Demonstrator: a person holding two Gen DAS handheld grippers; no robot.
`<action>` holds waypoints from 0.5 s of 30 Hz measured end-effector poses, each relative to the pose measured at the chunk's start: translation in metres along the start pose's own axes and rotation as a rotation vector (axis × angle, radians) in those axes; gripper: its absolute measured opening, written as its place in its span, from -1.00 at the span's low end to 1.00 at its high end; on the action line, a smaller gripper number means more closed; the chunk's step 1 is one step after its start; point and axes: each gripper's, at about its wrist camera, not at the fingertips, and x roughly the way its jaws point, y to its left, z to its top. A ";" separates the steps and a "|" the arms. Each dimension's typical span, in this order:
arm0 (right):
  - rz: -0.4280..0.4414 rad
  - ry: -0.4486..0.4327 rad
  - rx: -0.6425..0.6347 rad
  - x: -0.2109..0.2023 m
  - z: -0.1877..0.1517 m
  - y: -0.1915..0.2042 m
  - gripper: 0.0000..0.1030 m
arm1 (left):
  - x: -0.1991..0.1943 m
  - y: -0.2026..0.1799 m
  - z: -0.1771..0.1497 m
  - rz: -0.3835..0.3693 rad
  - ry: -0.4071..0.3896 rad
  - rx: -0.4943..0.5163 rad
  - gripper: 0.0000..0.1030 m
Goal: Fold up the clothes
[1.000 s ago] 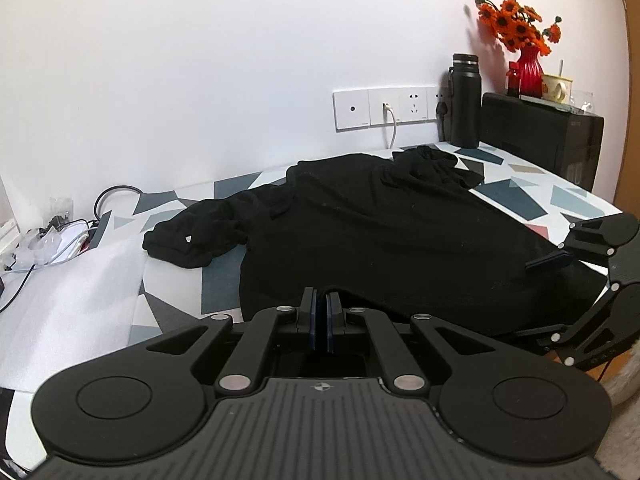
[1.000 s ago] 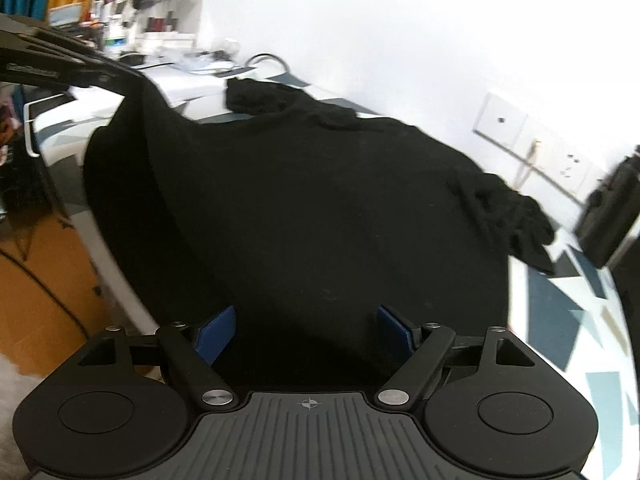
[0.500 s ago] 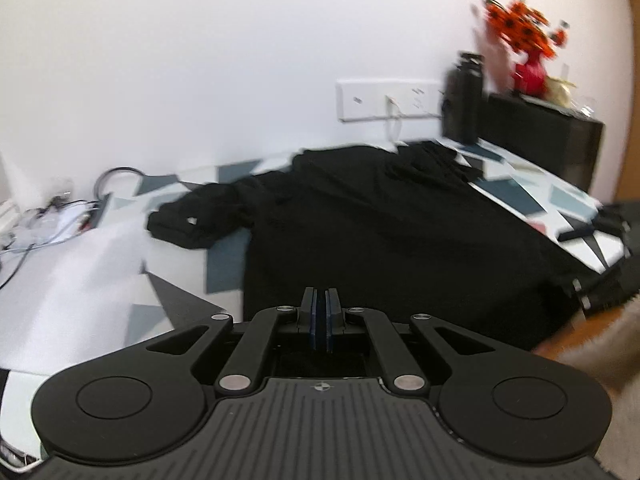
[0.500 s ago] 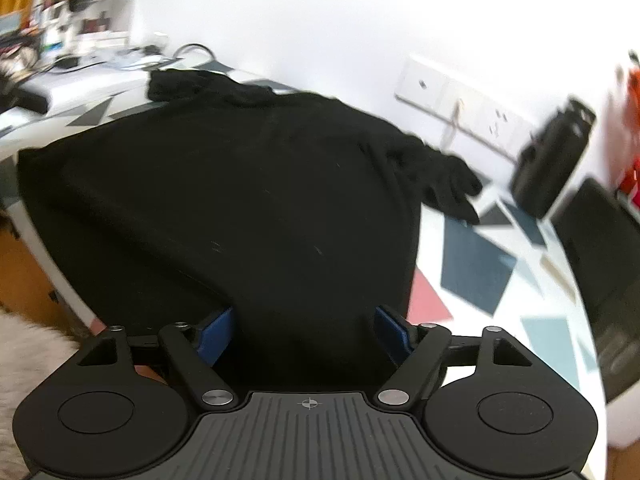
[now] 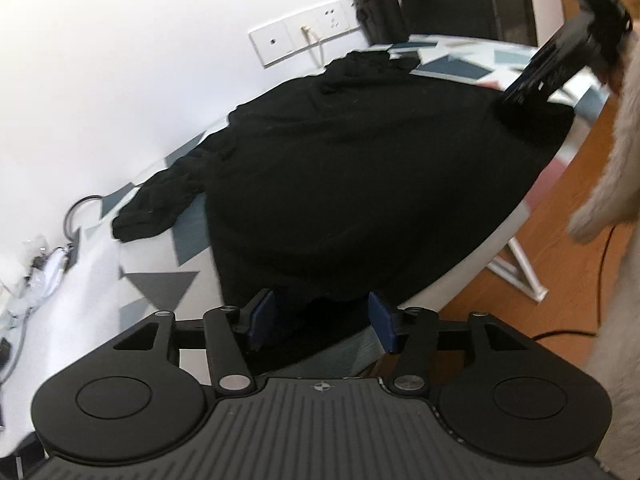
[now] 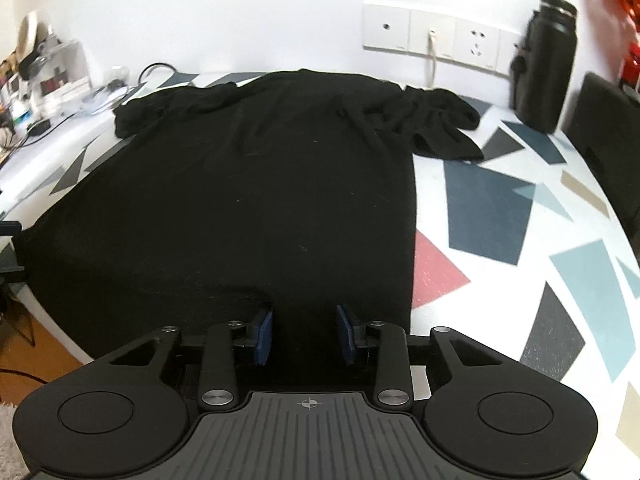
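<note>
A black long-sleeved garment (image 5: 360,160) lies spread flat on the patterned table (image 5: 160,284), its sleeves bunched toward the wall. In the left wrist view my left gripper (image 5: 321,318) is open, its blue pads either side of the garment's near hem at the table edge. The right gripper (image 5: 560,60) shows at the upper right, over the garment's far corner. In the right wrist view my right gripper (image 6: 305,334) is open with the hem of the garment (image 6: 260,184) between its pads. The table (image 6: 500,216) lies bare to the right.
A black bottle (image 6: 544,68) and a black box (image 5: 468,8) stand by the wall sockets (image 6: 432,36). Cables and clutter (image 6: 48,92) fill the left end. Wooden floor (image 5: 560,280) and a white table leg (image 5: 520,268) lie below the edge. Pale fluffy fabric (image 5: 608,120) hangs at the right.
My left gripper has gone from shut to open and dropped to the hem, tilted. The right gripper swung round to face the garment squarely, and its jaws narrowed.
</note>
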 end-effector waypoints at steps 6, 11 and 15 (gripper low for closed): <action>-0.004 0.008 -0.004 0.001 0.001 0.000 -0.41 | 0.003 0.014 -0.005 0.038 0.011 -0.026 0.09; -0.029 -0.002 0.006 -0.005 -0.002 -0.002 -0.34 | 0.011 0.014 -0.001 0.082 -0.005 -0.016 0.16; -0.071 -0.041 0.000 -0.018 -0.005 -0.007 -0.31 | 0.022 0.008 0.007 0.122 -0.028 -0.017 0.16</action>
